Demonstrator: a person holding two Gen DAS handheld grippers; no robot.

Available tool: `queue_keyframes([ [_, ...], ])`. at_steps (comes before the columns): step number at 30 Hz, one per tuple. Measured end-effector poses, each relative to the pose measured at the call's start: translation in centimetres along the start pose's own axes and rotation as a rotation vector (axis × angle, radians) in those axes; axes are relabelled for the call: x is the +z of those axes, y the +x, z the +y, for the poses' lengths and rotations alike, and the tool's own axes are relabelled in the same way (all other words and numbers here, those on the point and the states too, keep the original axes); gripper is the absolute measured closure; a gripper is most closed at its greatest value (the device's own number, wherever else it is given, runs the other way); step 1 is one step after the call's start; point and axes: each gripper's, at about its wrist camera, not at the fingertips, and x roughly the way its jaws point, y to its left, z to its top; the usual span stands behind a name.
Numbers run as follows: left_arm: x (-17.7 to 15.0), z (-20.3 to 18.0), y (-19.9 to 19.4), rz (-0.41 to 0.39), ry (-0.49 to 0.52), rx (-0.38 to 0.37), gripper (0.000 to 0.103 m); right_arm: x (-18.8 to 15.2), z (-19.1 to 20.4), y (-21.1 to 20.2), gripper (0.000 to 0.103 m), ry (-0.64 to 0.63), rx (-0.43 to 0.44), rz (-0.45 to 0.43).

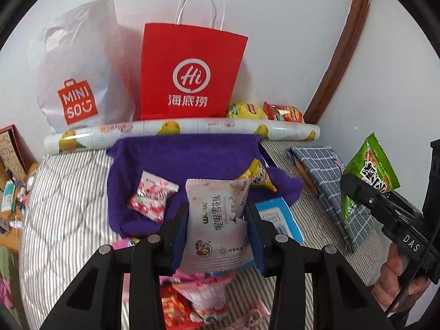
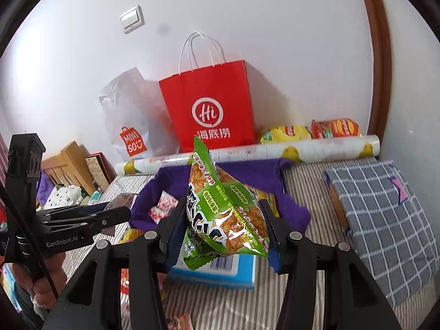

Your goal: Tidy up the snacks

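Carrying snacks toward the purple cloth bin point(image 1: 154, 165): left gripper point(image 1: 217, 220) is clamping a pink snowflake-crisp pack point(image 1: 217, 206), right gripper point(image 2: 220, 222) is gripping a green rice-cracker bag point(image 2: 222, 206). Next move is likely calling for positioning both over the bin opening, then releasing.

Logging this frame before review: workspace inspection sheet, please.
Surface: striped bed cover, against a white wall.
Job's things: purple fabric bin holds a pink-and-white snack packet and a yellow packet; more snacks lie loose in front of it.
Clutter: blue box, grey checked cloth, patterned roll, red paper bag, white plastic bag.
Grippers: left tongs shut on a pale pink snack pack; right tongs shut on a green snack bag.
Cables: black cord by the right handle.
Surroundings: wall switch, brown wooden trim, wooden furniture.
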Motion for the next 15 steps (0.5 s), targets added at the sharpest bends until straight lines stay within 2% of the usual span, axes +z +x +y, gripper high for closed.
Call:
queue_keyframes([
  [9,4.0,1.5,1.3,-0.030,0.017,0.024,0.065,3.5,0.8,2.3,0.053,-0.034,-0.005,-0.026],
  [15,6.1,3.9,2.5,-0.046,-0.003,0.054,0.065,5.7,1.3,4.4,0.053,-0.051,-0.001,-0.031],
])
